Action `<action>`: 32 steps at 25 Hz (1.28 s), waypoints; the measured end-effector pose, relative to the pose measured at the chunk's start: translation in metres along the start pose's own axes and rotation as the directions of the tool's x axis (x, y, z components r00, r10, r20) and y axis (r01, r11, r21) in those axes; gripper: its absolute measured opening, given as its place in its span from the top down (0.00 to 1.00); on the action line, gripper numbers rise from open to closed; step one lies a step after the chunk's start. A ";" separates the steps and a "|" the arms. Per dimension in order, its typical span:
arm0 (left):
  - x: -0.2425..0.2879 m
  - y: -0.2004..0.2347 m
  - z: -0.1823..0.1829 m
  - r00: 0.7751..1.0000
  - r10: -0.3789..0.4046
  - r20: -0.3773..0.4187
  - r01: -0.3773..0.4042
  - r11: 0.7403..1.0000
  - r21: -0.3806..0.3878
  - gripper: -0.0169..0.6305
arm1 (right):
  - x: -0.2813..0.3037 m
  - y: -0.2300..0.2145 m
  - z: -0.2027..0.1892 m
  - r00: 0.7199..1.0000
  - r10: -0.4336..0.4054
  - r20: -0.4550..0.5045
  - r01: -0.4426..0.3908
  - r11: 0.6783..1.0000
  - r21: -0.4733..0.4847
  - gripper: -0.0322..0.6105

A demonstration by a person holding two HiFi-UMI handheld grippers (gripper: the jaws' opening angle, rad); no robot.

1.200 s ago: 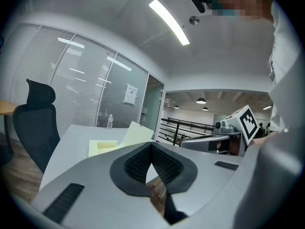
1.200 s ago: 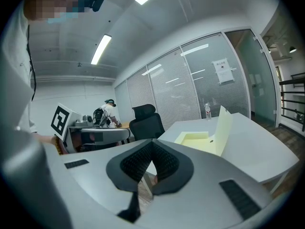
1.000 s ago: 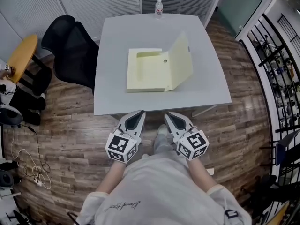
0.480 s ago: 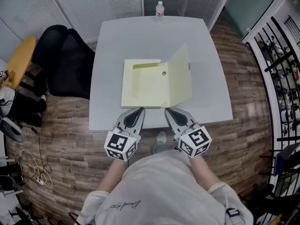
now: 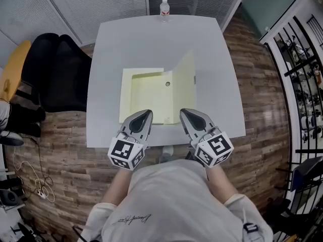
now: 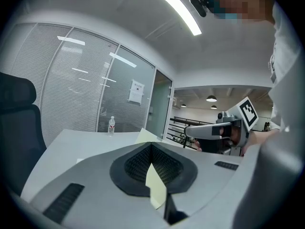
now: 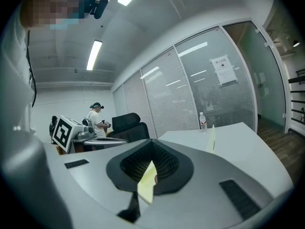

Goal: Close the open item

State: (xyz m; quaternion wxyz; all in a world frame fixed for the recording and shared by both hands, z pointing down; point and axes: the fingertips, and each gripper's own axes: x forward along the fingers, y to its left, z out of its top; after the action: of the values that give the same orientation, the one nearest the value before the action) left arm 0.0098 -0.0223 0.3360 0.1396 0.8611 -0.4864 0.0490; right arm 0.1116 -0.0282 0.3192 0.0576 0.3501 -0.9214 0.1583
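The pale yellow cardboard box file point(image 5: 149, 99) lies open on the grey table point(image 5: 151, 39), lid point(image 5: 187, 82) raised right. The left gripper point(image 5: 143, 115) and right gripper point(image 5: 187, 114) hover at its near edge, jaws together, empty.

Your shirt point(image 5: 166, 200): pale grey, short-sleeved, script print.
Your left hand-held gripper point(image 5: 145, 114): grey shell, black-and-white marker cube.
Your right hand-held gripper point(image 5: 185, 112): likewise.

Box file point(image 5: 149, 92) near edge partly behind left gripper point(image 5: 143, 116); bottle point(image 5: 164, 8) label unreadable.
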 end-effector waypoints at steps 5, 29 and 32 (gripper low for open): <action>0.014 0.001 0.005 1.000 0.000 -0.007 0.000 1.000 0.002 0.96 | 0.000 -0.022 0.007 1.000 -0.021 0.011 0.021 1.000 0.009 0.93; 0.042 0.048 -0.013 0.991 -0.074 -0.108 0.072 0.997 -0.021 0.96 | -0.027 -0.153 -0.030 0.925 -0.373 -0.067 0.378 0.921 0.093 0.93; 0.047 0.047 -0.019 0.989 -0.074 -0.126 0.073 0.997 -0.019 0.96 | -0.030 -0.164 -0.042 0.922 -0.377 -0.085 0.384 0.918 0.100 0.93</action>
State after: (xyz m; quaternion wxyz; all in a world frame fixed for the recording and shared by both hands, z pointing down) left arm -0.0043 -0.0785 0.3732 0.1782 0.8726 -0.4448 0.0947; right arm 0.2430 -0.1111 0.3938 0.0968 0.5199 -0.8229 0.2078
